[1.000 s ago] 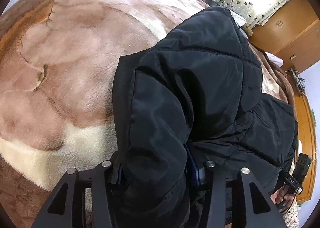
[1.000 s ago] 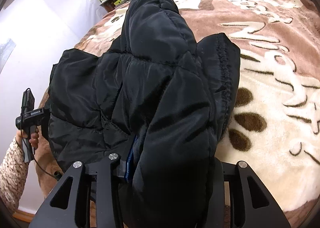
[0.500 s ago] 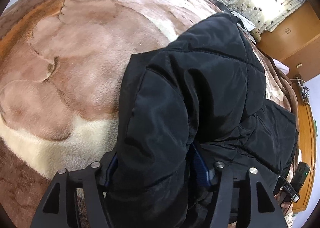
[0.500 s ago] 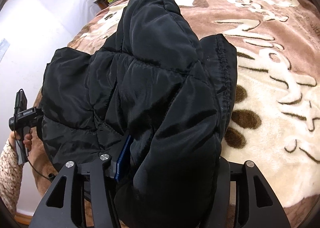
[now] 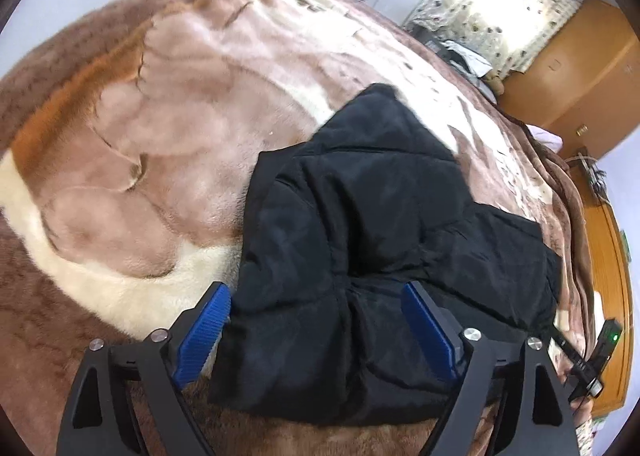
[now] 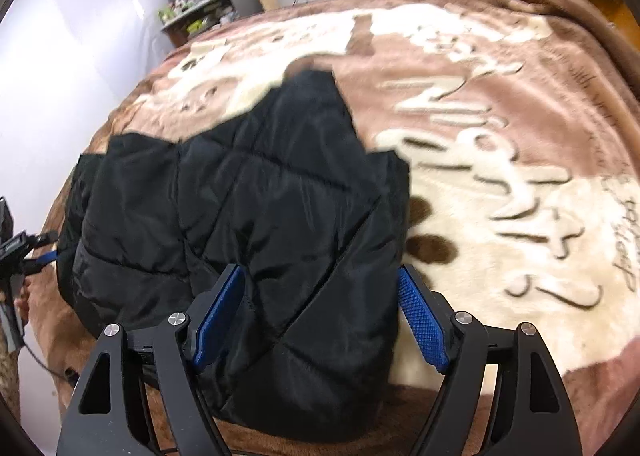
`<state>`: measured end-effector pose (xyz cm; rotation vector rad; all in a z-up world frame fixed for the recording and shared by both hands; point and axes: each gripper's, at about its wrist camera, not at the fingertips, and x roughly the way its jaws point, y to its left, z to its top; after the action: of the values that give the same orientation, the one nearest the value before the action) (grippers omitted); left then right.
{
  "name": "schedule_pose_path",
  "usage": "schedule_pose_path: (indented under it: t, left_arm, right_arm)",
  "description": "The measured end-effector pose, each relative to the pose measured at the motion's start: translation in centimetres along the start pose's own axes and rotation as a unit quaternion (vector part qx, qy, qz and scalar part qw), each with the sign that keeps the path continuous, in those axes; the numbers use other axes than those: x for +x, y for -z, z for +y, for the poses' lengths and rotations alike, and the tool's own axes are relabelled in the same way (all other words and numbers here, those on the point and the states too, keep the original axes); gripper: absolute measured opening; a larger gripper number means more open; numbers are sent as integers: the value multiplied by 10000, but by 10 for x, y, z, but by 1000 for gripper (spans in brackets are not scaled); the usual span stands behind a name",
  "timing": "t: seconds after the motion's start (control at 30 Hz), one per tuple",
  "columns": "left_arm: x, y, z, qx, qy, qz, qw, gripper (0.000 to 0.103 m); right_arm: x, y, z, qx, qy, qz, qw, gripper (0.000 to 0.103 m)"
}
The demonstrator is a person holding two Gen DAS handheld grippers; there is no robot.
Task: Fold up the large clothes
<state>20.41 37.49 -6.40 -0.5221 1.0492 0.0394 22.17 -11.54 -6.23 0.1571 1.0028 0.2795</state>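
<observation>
A black quilted puffer jacket (image 5: 360,240) lies folded in a thick bundle on the brown and cream blanket (image 5: 140,176). My left gripper (image 5: 316,332) hangs just above its near end; the jaws are opening, and the blue pads (image 5: 204,328) stand clear of the fabric. In the right wrist view the same jacket (image 6: 248,216) lies below my right gripper (image 6: 320,320), whose jaws are opening too, blue pads (image 6: 420,320) apart from the cloth. Neither gripper holds anything.
The blanket (image 6: 500,176) covers a wide bed around the jacket. Wooden cabinets (image 5: 560,68) stand at the far right, a cluttered shelf (image 6: 208,4) by the white wall. A hand with the other gripper's handle (image 5: 596,360) shows at the right edge.
Both grippers let go of the jacket, their jaws spread wide, and they rose and drew back. The jacket dropped onto the blanket and lies flatter.
</observation>
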Motion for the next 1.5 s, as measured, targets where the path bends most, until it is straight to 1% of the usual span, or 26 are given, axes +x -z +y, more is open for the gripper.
schedule_pose_path:
  t: [0.03,0.13,0.2,0.3,0.4,0.53,0.6,0.67,0.73,0.87,0.93,0.97,1.03,1.1,1.17,1.3,1.43,1.5]
  left_arm:
    - [-8,6,-5,77,-34,-51,10000,91]
    - [-27,22,-17,214,-31,-209,9995,91]
    - [-38,32,-28,329,-192,-289,9989,91]
    - [-55,49,-46,621,-468,-541,9955,91]
    - [-74,68,-58,658,-584,-796,9929,91]
    - [-90,97,-76,929,-893,-1007,9865,91]
    - [-95,110,-85,1143,-1124,-1124,9806,91]
    - [-97,124,-92,1328,-1238,-1160,9765,91]
    - [-100,137,-94,1284,-1220,-1146,9775,91]
    - [-103,157,-99,1276,-1357,-1206,9751,91]
    - [-105,167,-103,1321,-1399,-1235,9735,91]
    - [-106,172,-106,1401,-1398,-1265,9720,91]
    - [-109,179,-108,1443,-1320,-1259,9726,91]
    - [-112,184,-109,1387,-1253,-1248,9744,91]
    - [-115,189,-111,1386,-1240,-1301,9739,91]
    - [-119,197,-117,1530,-1288,-1405,9697,91]
    - [-123,204,-124,1647,-1344,-1493,9657,91]
    - [-124,206,-126,1673,-1335,-1493,9653,91]
  right_arm:
    - [-6,0,3,-29,52,-40,10000,77]
    - [-32,6,22,-258,332,-346,9985,78]
    - [-44,14,35,-399,427,-465,9972,78]
    - [-62,28,57,-588,527,-635,9949,77]
    - [-75,44,76,-686,602,-761,9929,77]
    - [-89,67,93,-618,409,-851,9936,77]
    - [-91,77,99,-581,429,-840,9938,77]
    - [-94,85,104,-579,424,-853,9938,77]
    - [-97,94,110,-566,516,-879,9932,77]
    - [-107,111,121,-556,590,-999,9917,77]
    - [-112,119,127,-582,523,-1008,9918,77]
    - [-114,121,128,-575,505,-1014,9919,77]
    - [-118,130,132,-636,637,-1052,9904,77]
    - [-120,137,135,-666,680,-1070,9897,77]
    - [-122,141,137,-636,654,-1063,9901,77]
    - [-127,148,150,-871,762,-1165,9864,77]
    - [-131,151,157,-946,698,-1243,9853,77]
    - [-132,152,159,-971,708,-1275,9845,77]
